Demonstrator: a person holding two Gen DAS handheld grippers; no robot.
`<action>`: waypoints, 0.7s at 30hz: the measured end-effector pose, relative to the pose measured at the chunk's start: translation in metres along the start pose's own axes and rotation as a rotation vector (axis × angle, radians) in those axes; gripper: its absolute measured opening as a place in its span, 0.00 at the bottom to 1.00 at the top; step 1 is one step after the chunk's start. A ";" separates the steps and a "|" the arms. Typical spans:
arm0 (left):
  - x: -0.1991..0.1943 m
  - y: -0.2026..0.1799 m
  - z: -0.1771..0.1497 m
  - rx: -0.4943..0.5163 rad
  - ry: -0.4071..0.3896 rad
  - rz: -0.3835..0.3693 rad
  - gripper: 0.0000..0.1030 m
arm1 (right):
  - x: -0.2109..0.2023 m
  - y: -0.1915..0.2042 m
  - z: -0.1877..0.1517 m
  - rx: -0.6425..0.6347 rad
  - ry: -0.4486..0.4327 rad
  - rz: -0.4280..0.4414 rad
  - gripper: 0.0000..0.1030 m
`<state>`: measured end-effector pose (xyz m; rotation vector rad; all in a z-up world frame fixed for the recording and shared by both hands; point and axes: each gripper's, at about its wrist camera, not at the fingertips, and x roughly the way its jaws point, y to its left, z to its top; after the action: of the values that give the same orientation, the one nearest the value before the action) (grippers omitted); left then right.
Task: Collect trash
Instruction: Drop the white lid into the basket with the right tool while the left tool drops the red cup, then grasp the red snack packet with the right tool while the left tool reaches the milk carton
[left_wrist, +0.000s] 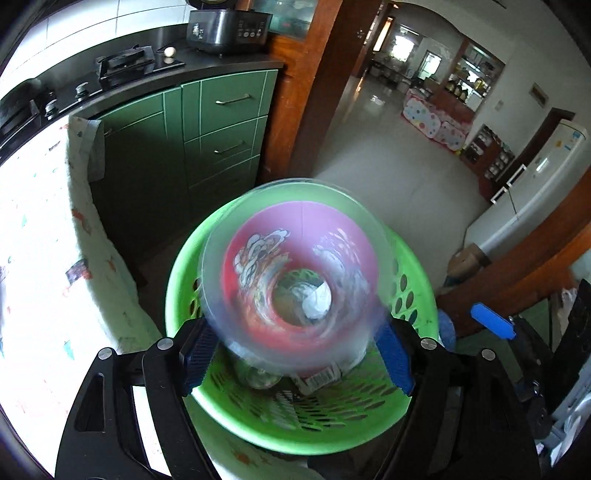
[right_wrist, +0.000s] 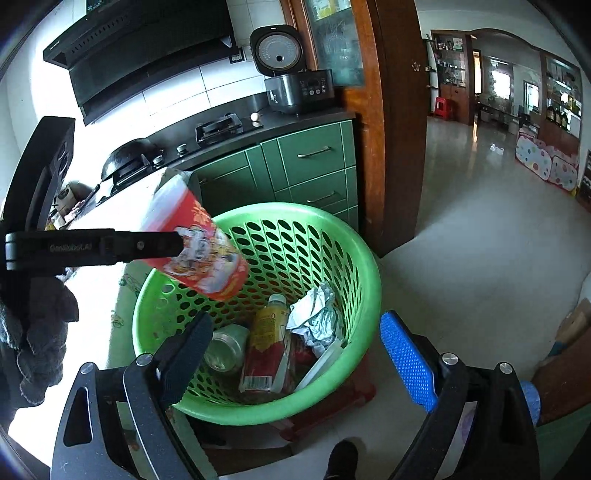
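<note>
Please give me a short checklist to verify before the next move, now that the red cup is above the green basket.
1. Red cup above the green basket: ok.
2. Cup free of the left tool: cannot tell; the cup is blurred between its fingers.
3. Right tool open and empty: ok.
4. Room inside the basket beside the bottle, can and crumpled foil: ok.
5. Right tool clear of the cup: ok.

Red cartoon-printed cup (right_wrist: 195, 243), perforated green basket (right_wrist: 354, 266), green cabinet drawers (right_wrist: 314, 155).
</note>
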<state>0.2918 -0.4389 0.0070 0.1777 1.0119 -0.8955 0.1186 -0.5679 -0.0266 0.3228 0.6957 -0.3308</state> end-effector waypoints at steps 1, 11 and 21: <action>-0.004 0.001 -0.002 0.004 0.000 -0.012 0.76 | -0.002 0.004 0.000 -0.004 -0.003 -0.003 0.86; -0.053 0.026 -0.029 -0.012 -0.056 0.018 0.79 | -0.019 0.038 0.003 -0.043 -0.022 0.011 0.87; -0.113 0.083 -0.078 -0.093 -0.124 0.077 0.79 | -0.022 0.094 0.004 -0.110 -0.017 0.067 0.87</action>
<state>0.2758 -0.2814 0.0324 0.0813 0.9231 -0.7785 0.1424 -0.4813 0.0081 0.2379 0.6823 -0.2301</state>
